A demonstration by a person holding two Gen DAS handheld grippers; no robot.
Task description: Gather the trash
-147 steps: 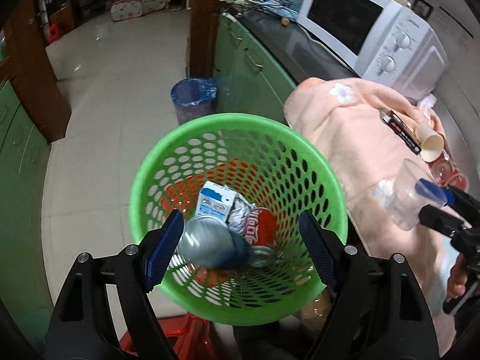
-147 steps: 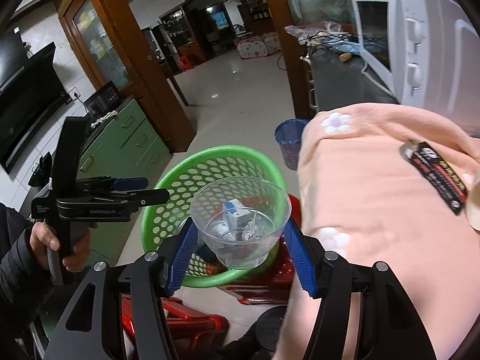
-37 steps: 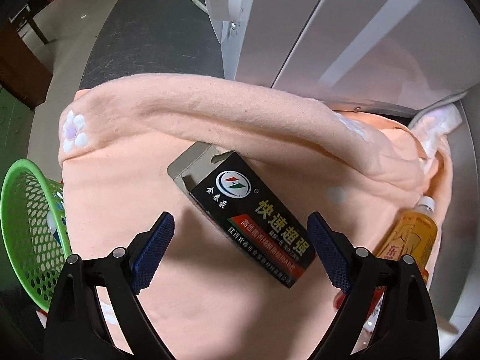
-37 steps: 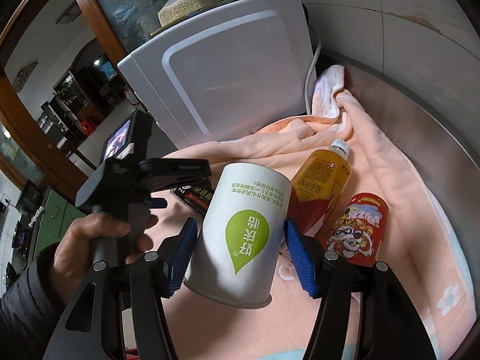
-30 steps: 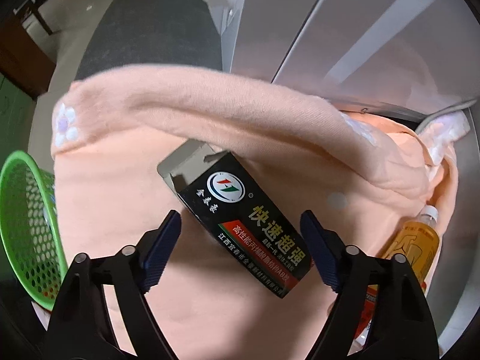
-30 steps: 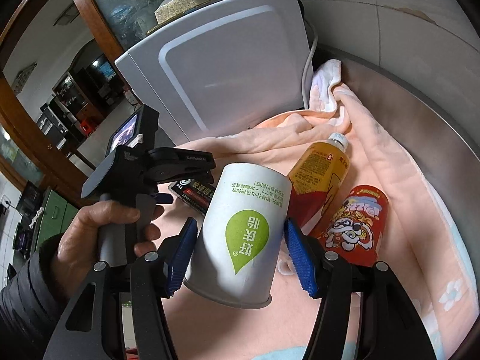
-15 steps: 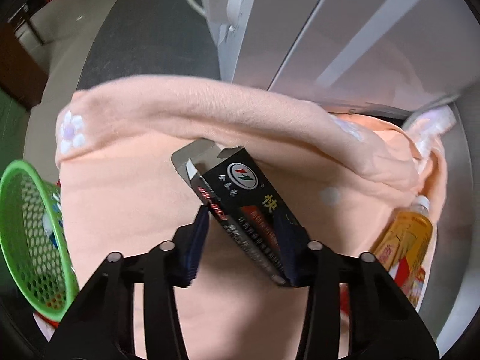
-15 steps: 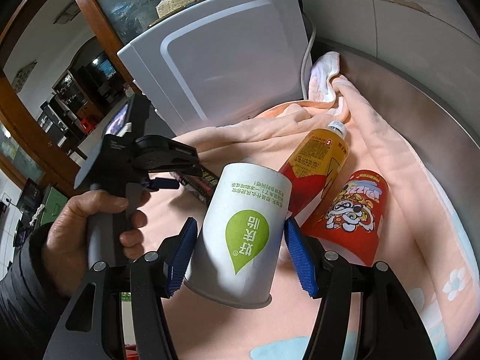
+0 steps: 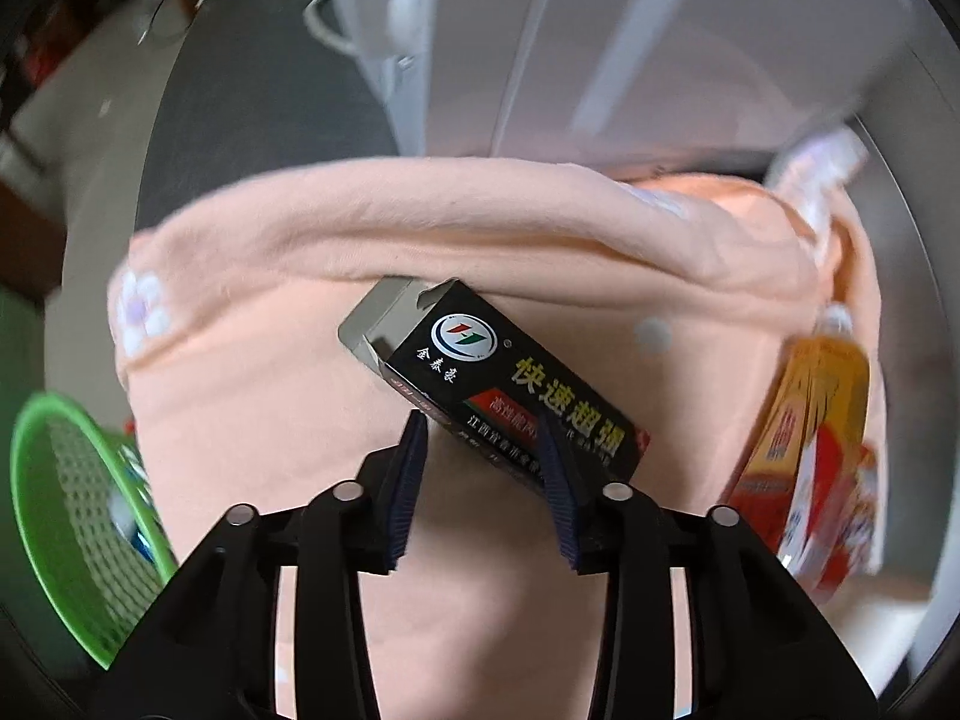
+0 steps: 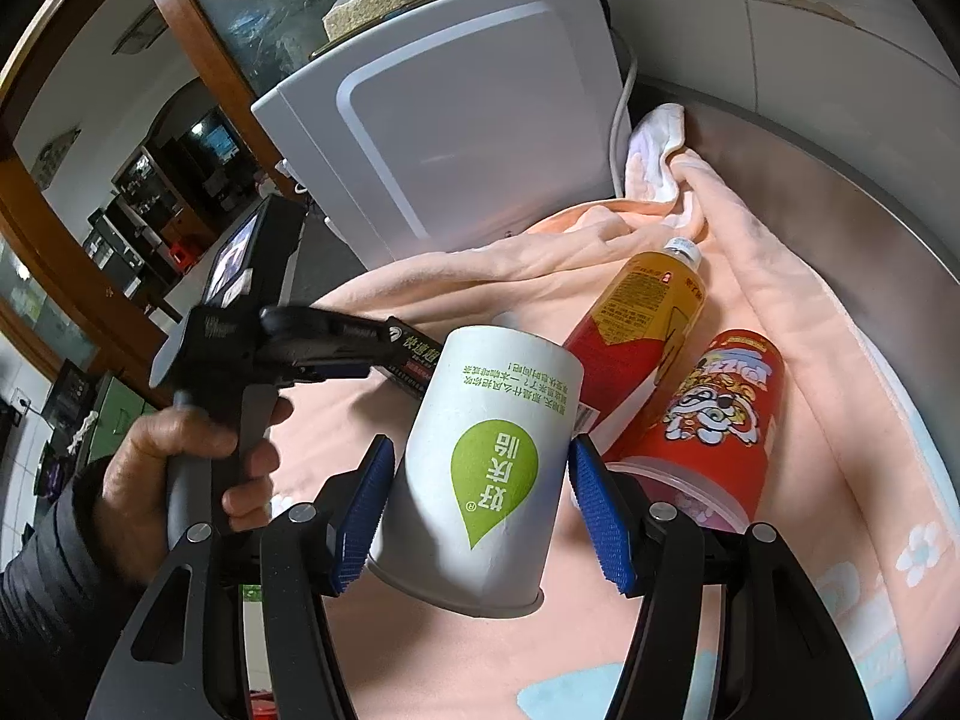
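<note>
Peach towel (image 9: pixel 252 420) covers the tabletop; white microwave (image 10: pixel 456 138) upper centre; tea bottle (image 10: pixel 642 324) and red snack cup (image 10: pixel 714 426) lie right. Green basket (image 9: pixel 54 516) lower left. My left claw (image 9: pixel 483 468) grips the black carton (image 9: pixel 510 390) narrowly. My right claw (image 10: pixel 480 510) clamps a white paper cup (image 10: pixel 486 468), centre frame.

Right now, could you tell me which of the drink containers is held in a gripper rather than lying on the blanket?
The white paper cup with the green leaf, clamped in the right gripper. The yellow bottle and red cup lie on the blanket.
</note>
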